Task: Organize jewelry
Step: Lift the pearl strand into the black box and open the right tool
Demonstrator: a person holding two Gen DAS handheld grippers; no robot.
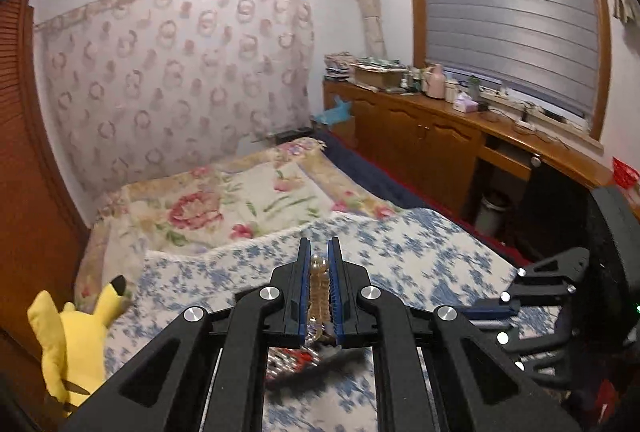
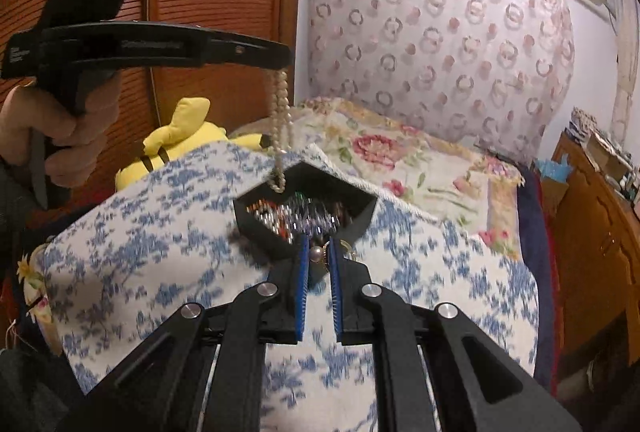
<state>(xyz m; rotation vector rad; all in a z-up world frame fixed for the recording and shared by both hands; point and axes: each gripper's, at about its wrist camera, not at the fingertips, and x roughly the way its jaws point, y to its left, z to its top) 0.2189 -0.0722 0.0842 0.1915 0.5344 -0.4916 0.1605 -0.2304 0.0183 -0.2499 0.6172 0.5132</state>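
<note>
while one black tray [image 2: 362, 220] of mixed jewelry sits on the blue-flowered cover [image 2: 160, 272], two grippers work above it. the left gripper [image 1: 319, 252] is clamped on one pale bead necklace [image 1: 319, 296], pinched between its blue pads; in the right view the strand [image 2: 280, 119] hangs doubled from its tips to the tray's rim. the right gripper [image 2: 319, 252] is closed on one pearl piece [image 2: 316, 253] at the tray's near edge. one yellow plush [image 1: 76, 344] lies nearby.

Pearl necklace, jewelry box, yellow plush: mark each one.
pearl necklace [image 2: 280, 119]: right wrist view, hanging strand.
jewelry box [image 2: 362, 218]: right wrist view, right wall.
yellow plush [image 1: 70, 344]: left wrist view, body.
</note>
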